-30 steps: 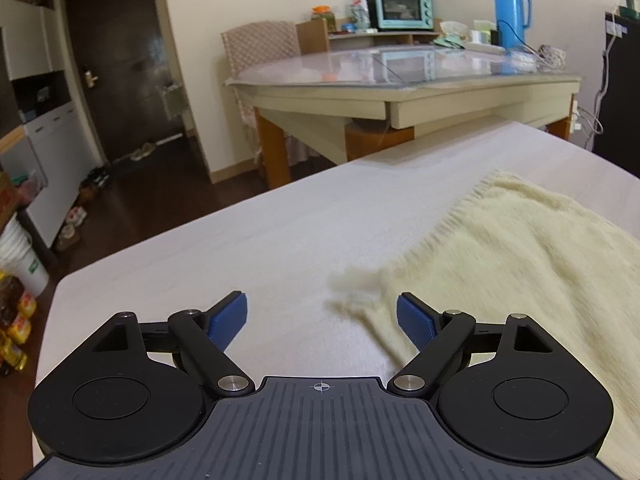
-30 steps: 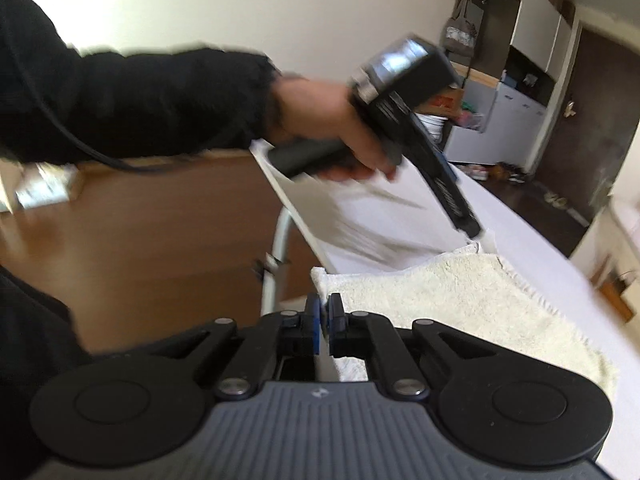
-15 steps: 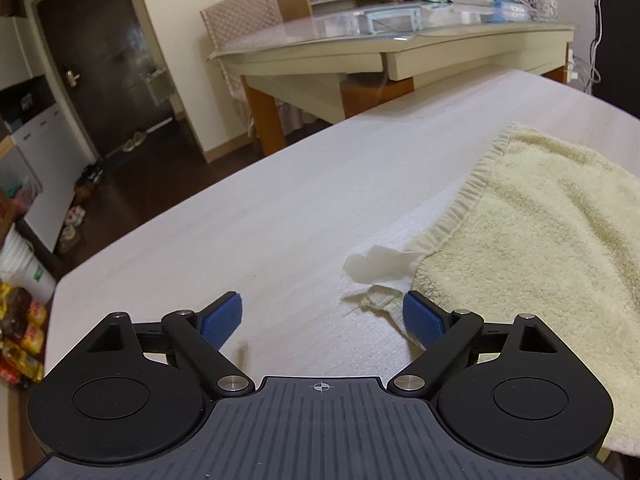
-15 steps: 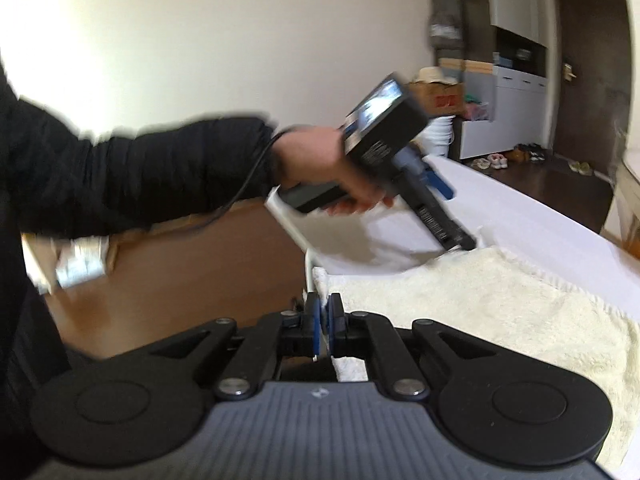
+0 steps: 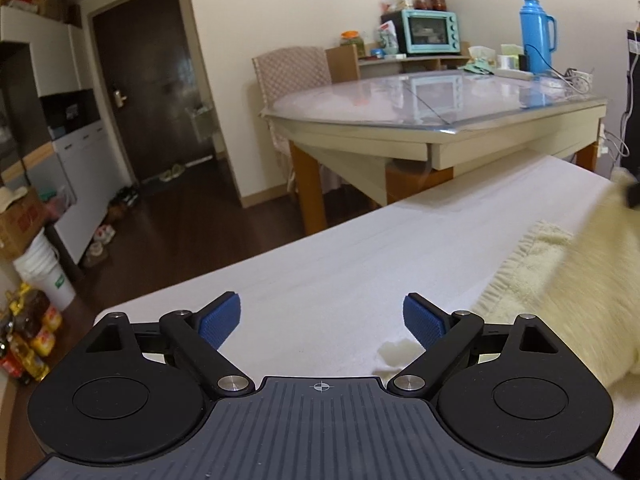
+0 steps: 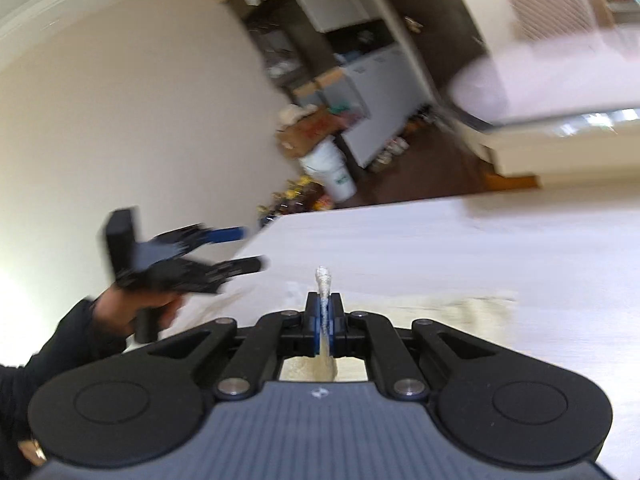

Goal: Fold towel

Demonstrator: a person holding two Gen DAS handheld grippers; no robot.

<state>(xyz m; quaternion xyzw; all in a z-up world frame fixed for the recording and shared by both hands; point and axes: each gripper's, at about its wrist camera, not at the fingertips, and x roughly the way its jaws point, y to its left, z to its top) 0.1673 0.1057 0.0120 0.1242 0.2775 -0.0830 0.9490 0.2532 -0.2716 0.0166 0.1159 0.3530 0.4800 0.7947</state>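
A pale yellow towel (image 5: 560, 280) lies on the white table (image 5: 340, 264), at the right of the left wrist view, its far part lifted and blurred. My left gripper (image 5: 322, 320) hangs open above the bare tabletop, just left of the towel's near corner, with nothing between its blue pads. In the right wrist view my right gripper (image 6: 323, 312) is shut on a corner of the towel (image 6: 323, 280), which sticks up in a thin point past the pads. The left gripper (image 6: 240, 248) shows there at the left, blurred, held by a hand in a dark sleeve.
A second table (image 5: 440, 120) with a glass top stands beyond the white one, bearing a teal oven (image 5: 426, 32) and a blue flask (image 5: 536, 36). A chair (image 5: 292, 72) stands at it. Buckets (image 5: 44, 272), boxes and bottles line the floor at the left.
My right gripper has swung across the table with the towel corner and rolled. The towel's far part has come up off the table. My left gripper's view has tilted up a little.
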